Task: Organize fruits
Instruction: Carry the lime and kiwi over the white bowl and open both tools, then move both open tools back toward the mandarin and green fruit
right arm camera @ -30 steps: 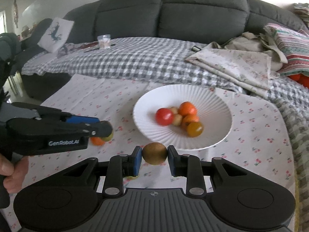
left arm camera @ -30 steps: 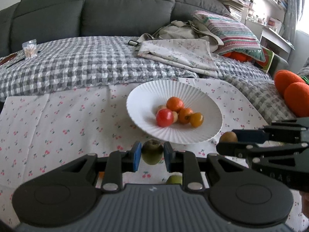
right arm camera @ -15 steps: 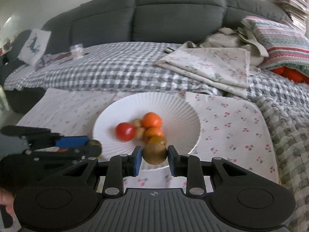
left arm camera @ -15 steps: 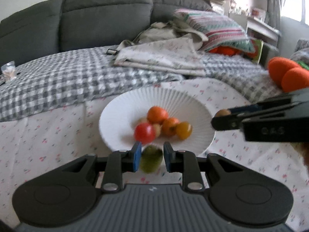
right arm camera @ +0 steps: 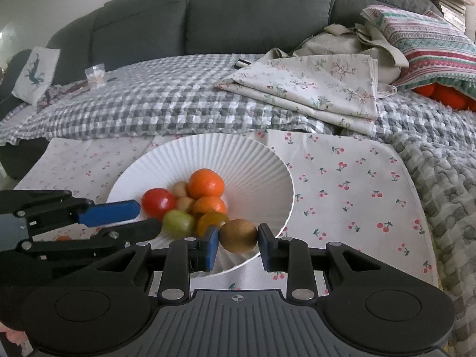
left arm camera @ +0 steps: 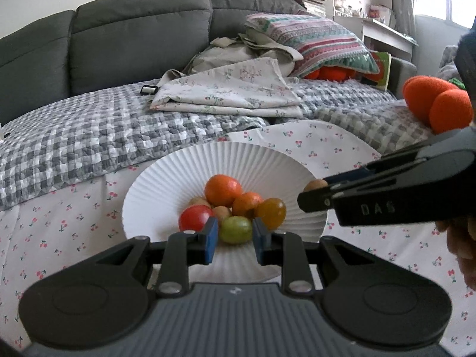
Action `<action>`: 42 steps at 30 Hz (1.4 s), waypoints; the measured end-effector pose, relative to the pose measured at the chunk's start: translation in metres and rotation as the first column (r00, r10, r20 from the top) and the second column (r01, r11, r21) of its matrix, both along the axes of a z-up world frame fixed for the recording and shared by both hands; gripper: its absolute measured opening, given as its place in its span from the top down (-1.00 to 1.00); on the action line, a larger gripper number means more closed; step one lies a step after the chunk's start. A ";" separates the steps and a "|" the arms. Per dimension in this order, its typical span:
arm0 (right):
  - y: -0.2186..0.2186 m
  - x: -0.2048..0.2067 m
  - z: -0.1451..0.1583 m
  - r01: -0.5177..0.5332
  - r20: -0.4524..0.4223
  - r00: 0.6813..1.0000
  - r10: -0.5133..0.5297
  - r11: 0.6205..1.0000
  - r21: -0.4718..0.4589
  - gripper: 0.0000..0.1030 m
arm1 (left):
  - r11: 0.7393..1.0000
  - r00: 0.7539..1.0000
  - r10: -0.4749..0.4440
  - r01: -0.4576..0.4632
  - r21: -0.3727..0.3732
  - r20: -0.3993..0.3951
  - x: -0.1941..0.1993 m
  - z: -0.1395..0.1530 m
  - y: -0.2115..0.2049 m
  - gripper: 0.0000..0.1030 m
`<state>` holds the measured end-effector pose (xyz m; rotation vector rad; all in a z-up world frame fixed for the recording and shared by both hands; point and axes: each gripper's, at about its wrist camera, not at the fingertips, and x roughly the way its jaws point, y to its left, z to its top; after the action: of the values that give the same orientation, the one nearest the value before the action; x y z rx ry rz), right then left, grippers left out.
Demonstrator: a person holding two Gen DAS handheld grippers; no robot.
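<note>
1. Living room. Grey sofa (right arm camera: 253, 9) behind, checked blanket (right arm camera: 148, 110) over the seat, cherry-print cloth (right arm camera: 357, 184) spread in front as the working surface.
2. White ribbed plate (right arm camera: 255, 166) on the cloth, evidently the collecting spot. Red tomato (right arm camera: 157, 202), two oranges (right arm camera: 206, 183), a yellow-brown fruit (right arm camera: 212, 220) and small tan ones heaped in its hollow, kept from rolling off by the sloping wall.
3. Left claw (left arm camera: 235, 239) reaching in over the near rim, narrow, pads close against both sides of a green fruit (left arm camera: 235, 229). Fruit low in the heap, beside the tomato. Looks set down or nearly so, judged ready for letting go.
4. Right claw (right arm camera: 238, 247) narrow, clamped on a brown fruit (right arm camera: 238, 236), kiwi-like. Held just over the plate's near rim, next to the yellow-brown fruit. Probably parked off to one side to leave the left claw room, next in line for dropping.
5. Orange patch on the cloth beneath the left claw in the right view, mostly hidden. Possibly one more fruit to gather, cannot tell.
6. Writing: "D A S" in raised letters on the side of the right claw, seen from the left view. Nothing else legible. Stacked books and the small packet on the blanket too small to read.
</note>
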<state>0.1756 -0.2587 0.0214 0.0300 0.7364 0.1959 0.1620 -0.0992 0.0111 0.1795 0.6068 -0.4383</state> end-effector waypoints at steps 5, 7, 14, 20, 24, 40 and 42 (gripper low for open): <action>-0.002 0.007 -0.006 0.013 -0.009 1.000 -0.013 1.000 0.000 0.44 | 1.000 1.000 0.005 -0.005 -0.004 -0.007 0.002 -0.001 0.003 0.40; -0.004 0.007 -0.006 0.018 -0.009 1.000 -0.018 1.000 0.003 0.44 | 1.000 1.000 0.013 -0.013 -0.014 -0.006 0.002 0.001 0.006 0.31; -0.011 0.006 0.000 0.045 0.007 0.999 -0.046 0.998 0.039 0.16 | 0.999 0.999 0.042 -0.043 -0.029 -0.010 -0.001 0.004 0.020 0.16; -0.017 0.005 0.004 0.068 0.010 0.998 -0.068 0.995 0.067 0.09 | 0.996 0.996 0.083 -0.084 -0.034 -0.027 -0.002 0.005 0.043 0.04; -0.019 0.000 0.010 0.073 0.016 0.997 -0.075 0.994 0.082 -0.01 | 0.989 0.990 0.135 -0.137 -0.053 -0.040 -0.004 0.008 0.068 -0.13; 0.002 -0.028 0.027 0.009 0.052 0.999 -0.011 0.999 0.049 -0.20 | 0.971 0.964 0.219 -0.230 -0.064 -0.150 -0.022 0.003 0.126 -0.52; 0.007 -0.033 0.027 -0.009 0.049 0.999 0.007 0.999 0.046 -0.23 | 0.972 0.964 0.215 -0.226 -0.058 -0.158 -0.024 0.001 0.126 -0.53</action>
<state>0.1430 -0.2512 0.0488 0.0660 0.6832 0.2208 0.1377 0.0266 0.0121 0.0054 0.7485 -0.2593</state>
